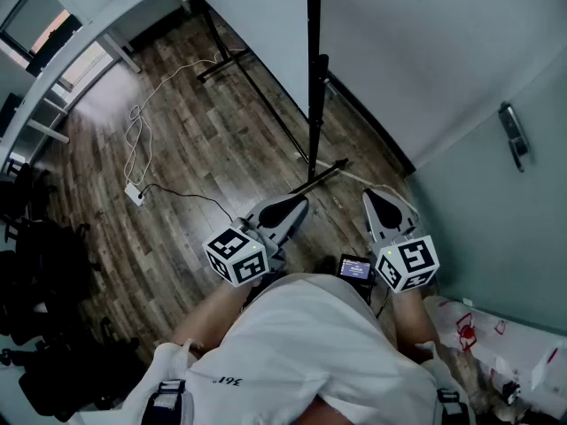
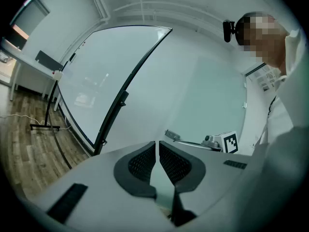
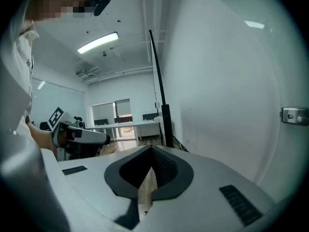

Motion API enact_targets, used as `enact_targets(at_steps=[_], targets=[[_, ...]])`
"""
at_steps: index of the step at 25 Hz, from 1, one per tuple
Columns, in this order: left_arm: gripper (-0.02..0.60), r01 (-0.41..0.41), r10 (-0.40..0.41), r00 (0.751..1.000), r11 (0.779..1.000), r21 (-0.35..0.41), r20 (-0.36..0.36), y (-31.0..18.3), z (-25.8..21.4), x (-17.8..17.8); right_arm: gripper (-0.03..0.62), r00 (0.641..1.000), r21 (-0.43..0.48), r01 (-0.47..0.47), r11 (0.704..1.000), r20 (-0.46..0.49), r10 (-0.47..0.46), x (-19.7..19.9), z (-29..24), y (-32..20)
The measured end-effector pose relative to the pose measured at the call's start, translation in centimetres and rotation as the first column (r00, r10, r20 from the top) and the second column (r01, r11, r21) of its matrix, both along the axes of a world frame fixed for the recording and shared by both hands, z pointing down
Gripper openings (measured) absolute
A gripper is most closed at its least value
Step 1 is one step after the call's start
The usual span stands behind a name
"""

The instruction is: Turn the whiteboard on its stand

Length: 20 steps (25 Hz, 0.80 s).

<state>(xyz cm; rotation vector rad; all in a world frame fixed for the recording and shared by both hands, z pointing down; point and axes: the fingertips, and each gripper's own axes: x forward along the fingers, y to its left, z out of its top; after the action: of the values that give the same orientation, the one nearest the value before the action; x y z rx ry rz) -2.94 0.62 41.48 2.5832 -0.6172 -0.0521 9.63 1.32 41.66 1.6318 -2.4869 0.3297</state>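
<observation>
1. The left gripper [image 2: 158, 146] is pointing level at the whiteboard [image 2: 106, 76]. Its jaws are drawn together to a hairline slit with nothing between them.
2. The right gripper [image 3: 149, 151] is tilting slightly downward, with its pads fully closed and empty. Neither tool is touching the board.
3. The whiteboard is standing ahead of the person on its stand, near the wall. From the head view it is appearing almost edge-on, with the black upright post [image 1: 313, 60] rising at its near end. From the left gripper view its white face is spreading away to the left behind the dark frame edge [image 2: 126, 88].
4. Judgement: the step in hand is looking like the approach, and the turn itself is not yet begun.
5. To do it well, I would be opening the left jaws before reaching in and closing them on the frame edge rather than on the slick face, since a closed tip pressed against the face may skid.
6. I would be keeping the right gripper low on the same edge or against the post, so the push is not tipping the stand.
7. Risks to be watching: the stand foot [image 1: 326, 175] is lying close to the person's feet, and the door handle [image 1: 514, 135] is sitting on the right. Slow, even rotation is advised.
</observation>
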Motion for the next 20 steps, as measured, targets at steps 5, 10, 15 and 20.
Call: enact_targets(at_steps=[5, 10, 15, 20], targets=[[0.031, 0.028, -0.028, 1.0, 1.0, 0.005, -0.001, 0.0, 0.0, 1.8, 0.025, 0.999, 0.003, 0.035, 0.999, -0.014, -0.035, 1.4, 0.1, -0.1], [0.031, 0.069, -0.069, 0.998, 0.998, 0.003, -0.004, 0.6, 0.2, 3.0, 0.025, 0.996, 0.002, 0.081, 0.997, -0.031, -0.08, 2.4, 0.3, 0.2], [0.031, 0.108, -0.108, 0.994, 0.994, -0.006, -0.008, 0.9, 0.5, 3.9, 0.025, 0.993, -0.011, 0.111, 0.994, -0.032, -0.111, 3.2, 0.7, 0.1], [0.031, 0.117, -0.117, 0.993, 0.993, -0.003, -0.001, 0.3, 0.6, 3.5, 0.025, 0.992, -0.042, 0.124, 0.991, -0.025, -0.125, 2.8, 1.5, -1.0]])
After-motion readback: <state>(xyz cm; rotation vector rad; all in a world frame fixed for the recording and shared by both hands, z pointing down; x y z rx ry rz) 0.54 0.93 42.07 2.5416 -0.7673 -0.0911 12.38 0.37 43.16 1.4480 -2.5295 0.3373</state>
